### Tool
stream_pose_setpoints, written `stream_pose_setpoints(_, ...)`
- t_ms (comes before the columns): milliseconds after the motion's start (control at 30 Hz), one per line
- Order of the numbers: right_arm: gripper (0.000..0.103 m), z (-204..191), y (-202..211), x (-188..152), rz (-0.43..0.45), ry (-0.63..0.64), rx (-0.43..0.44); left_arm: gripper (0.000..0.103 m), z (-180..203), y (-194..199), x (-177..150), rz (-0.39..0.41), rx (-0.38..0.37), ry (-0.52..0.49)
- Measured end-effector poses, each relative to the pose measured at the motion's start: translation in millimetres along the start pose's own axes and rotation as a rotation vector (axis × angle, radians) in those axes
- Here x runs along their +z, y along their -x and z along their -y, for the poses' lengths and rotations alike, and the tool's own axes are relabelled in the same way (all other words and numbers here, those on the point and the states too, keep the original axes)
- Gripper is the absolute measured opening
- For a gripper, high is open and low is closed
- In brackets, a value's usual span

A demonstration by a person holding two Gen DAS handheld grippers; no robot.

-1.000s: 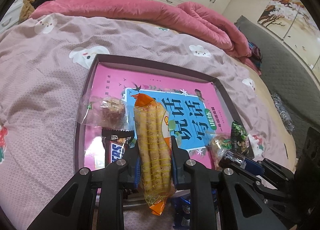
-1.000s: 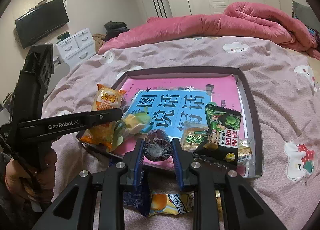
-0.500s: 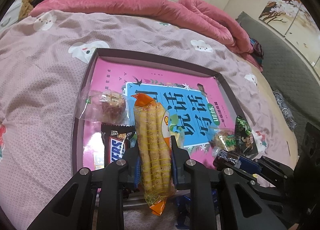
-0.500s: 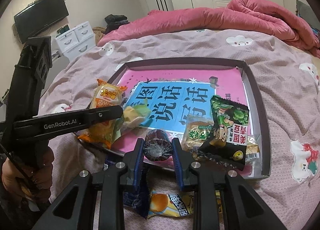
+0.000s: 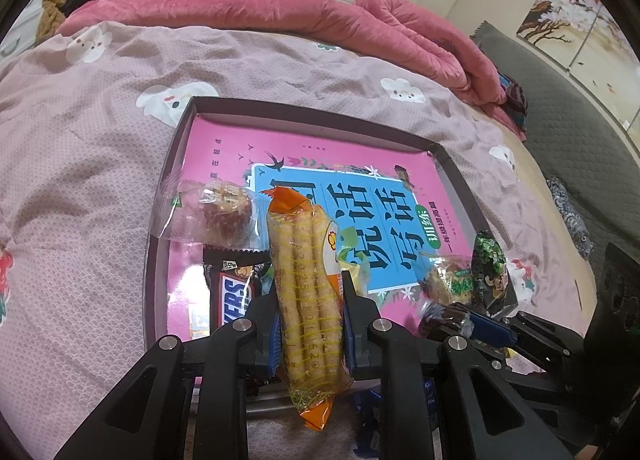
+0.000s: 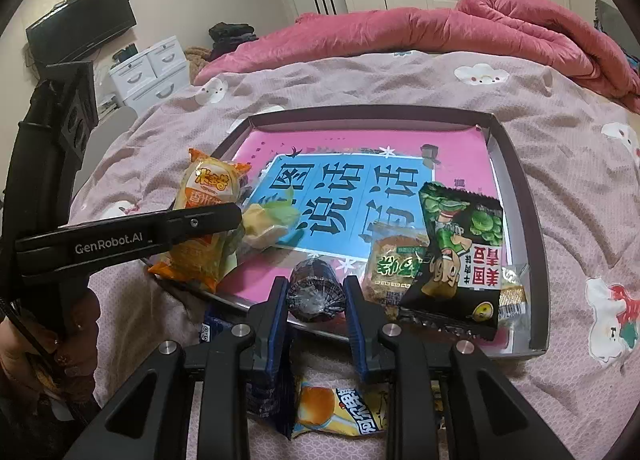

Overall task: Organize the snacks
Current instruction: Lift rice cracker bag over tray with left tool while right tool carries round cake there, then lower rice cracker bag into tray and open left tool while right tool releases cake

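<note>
A dark shallow tray [image 5: 188, 128] [image 6: 516, 164] with a pink and blue book inside lies on the bed. My left gripper [image 5: 308, 296] is shut on an orange pack of long biscuit sticks [image 5: 306, 280], held over the tray's near left edge; the pack also shows in the right wrist view [image 6: 200, 236]. My right gripper [image 6: 316, 292] is shut on a small dark wrapped roll [image 6: 314, 292] over the tray's near edge. In the tray lie a Snickers bar [image 5: 232, 292], a clear-wrapped cake [image 5: 216, 212], a green pea bag [image 6: 460, 256] and a wrapped pastry [image 6: 390, 264].
Loose snack packs [image 6: 340, 412] lie on the pink bedsheet just below the tray, under my right gripper. A rolled pink duvet [image 5: 280, 12] lies at the far side of the bed. White drawers [image 6: 148, 72] and a television [image 6: 80, 28] stand at the left.
Both grippers have shifted slightly forward over the tray's near edge, each with its snack still in it. The items in the tray have not moved.
</note>
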State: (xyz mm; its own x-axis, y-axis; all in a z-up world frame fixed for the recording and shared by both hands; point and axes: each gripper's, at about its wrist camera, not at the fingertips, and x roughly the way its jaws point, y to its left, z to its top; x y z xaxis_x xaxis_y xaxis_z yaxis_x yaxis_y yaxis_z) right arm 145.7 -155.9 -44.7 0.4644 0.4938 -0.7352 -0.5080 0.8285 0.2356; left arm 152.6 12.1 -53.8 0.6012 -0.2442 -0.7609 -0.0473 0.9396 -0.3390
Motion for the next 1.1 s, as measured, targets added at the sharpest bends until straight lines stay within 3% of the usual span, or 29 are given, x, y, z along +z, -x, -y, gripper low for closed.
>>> stream_pose_setpoints(1100, 0.028, 0.7, 16.0, -2.5, 0.048, -0.018, -0.012, 0.027, -8.4, -7.8, 9.1, 0.006, -0.035, 0.008)
